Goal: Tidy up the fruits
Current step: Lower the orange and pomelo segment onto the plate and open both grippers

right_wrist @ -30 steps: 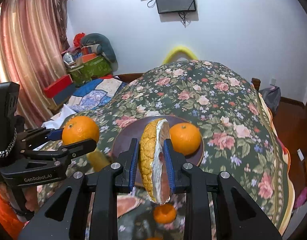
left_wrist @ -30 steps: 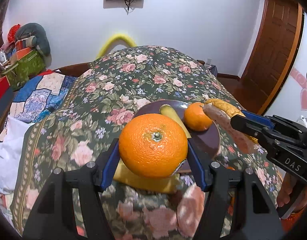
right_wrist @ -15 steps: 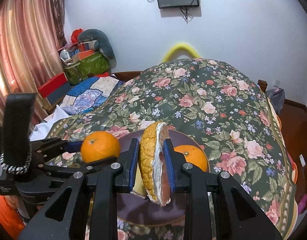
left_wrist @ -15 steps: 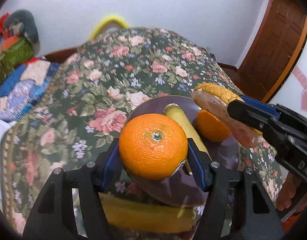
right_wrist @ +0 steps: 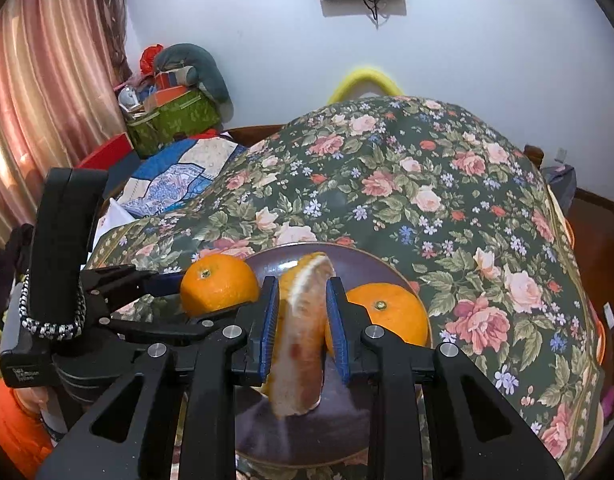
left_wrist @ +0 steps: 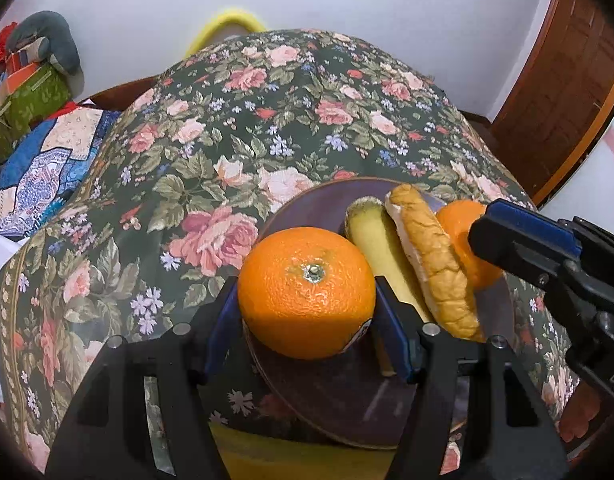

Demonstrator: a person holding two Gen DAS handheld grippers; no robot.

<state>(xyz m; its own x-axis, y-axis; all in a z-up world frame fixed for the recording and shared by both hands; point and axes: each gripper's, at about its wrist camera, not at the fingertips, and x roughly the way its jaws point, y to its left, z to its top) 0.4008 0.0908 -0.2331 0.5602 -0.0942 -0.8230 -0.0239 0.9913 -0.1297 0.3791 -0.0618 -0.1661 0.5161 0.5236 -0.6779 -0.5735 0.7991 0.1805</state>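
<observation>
Hanging over the dark plate (right_wrist: 371, 258), both grippers carry fruit: the left gripper (left_wrist: 307, 312) is clamped on a large orange (left_wrist: 307, 292) at the rim's 9 o'clock; the right gripper (right_wrist: 305, 330) pinches a pomelo wedge (right_wrist: 301, 344), long axis running toward 12, above the banana (left_wrist: 377, 244) beside a second orange (right_wrist: 387, 312).
</observation>
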